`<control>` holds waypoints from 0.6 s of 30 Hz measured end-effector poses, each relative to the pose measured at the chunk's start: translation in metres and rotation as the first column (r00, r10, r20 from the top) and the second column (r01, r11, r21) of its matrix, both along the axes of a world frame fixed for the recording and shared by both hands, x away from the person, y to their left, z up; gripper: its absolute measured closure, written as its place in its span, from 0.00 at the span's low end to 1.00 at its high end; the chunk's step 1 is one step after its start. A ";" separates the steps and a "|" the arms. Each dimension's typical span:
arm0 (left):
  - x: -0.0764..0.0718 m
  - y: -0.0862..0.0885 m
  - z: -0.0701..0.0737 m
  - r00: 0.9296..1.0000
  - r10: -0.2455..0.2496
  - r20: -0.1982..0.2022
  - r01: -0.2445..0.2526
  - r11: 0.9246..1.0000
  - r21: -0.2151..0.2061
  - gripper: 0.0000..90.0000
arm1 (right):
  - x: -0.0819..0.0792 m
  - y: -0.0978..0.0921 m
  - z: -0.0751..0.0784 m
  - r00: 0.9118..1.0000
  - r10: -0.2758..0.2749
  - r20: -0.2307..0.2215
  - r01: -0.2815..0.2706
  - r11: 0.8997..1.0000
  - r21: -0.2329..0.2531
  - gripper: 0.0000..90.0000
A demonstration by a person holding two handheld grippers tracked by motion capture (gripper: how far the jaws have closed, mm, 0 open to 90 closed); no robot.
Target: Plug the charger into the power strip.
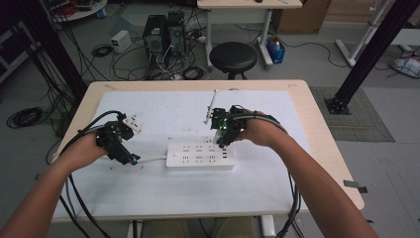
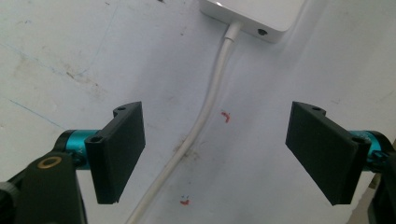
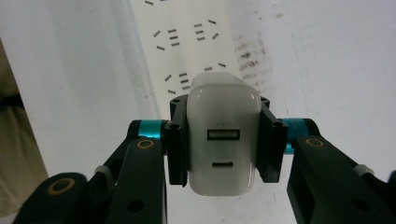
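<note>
One charger (image 3: pixel 223 135), with two ports, sits clamped in the right gripper (image 3: pixel 224 140) just above the one power strip (image 1: pixel 200 155). The left gripper (image 2: pixel 215 154) gapes wide, straddling the strip's cord (image 2: pixel 205 112).

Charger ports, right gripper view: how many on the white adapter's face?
2. On the white plastic charger adapter clamped in the right claw: a rectangular USB port above, a smaller oval port below. Other faces are hidden.

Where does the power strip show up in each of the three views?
High view: power strip lies at table centre.
Left gripper view: its corner at top, cord running down between open jaws.
Right gripper view: its sockets above the clamped charger.
Shared landmark: the strip itself.
</note>
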State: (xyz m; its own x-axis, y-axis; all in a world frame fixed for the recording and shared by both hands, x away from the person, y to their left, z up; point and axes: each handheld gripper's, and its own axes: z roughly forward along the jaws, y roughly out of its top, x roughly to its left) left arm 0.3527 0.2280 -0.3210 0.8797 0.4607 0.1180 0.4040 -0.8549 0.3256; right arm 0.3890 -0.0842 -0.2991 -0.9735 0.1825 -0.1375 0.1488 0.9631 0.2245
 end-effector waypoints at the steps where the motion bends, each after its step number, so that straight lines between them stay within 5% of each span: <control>1: 0.000 0.001 -0.001 1.000 0.003 -0.001 -0.003 1.000 -0.001 0.22 | 0.001 0.004 -0.003 1.000 0.010 -0.001 -0.010 1.000 -0.018 0.69; 8: -0.001 0.003 -0.004 1.000 0.003 -0.006 -0.003 1.000 -0.007 0.22 | 0.006 0.030 -0.025 0.997 0.079 -0.009 -0.079 0.992 -0.096 0.69; 18: 0.000 0.006 -0.010 1.000 0.010 -0.015 -0.010 1.000 -0.017 0.22 | 0.012 0.038 -0.040 0.990 0.141 -0.014 -0.141 0.977 -0.157 0.69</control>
State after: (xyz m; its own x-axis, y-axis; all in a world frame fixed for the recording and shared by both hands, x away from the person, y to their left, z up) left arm 0.3524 0.2342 -0.3306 0.8766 0.4714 0.0969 0.4175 -0.8450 0.3343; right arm 0.4011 -0.0461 -0.3392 -0.9884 0.0195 -0.1505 0.0093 0.9976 0.0682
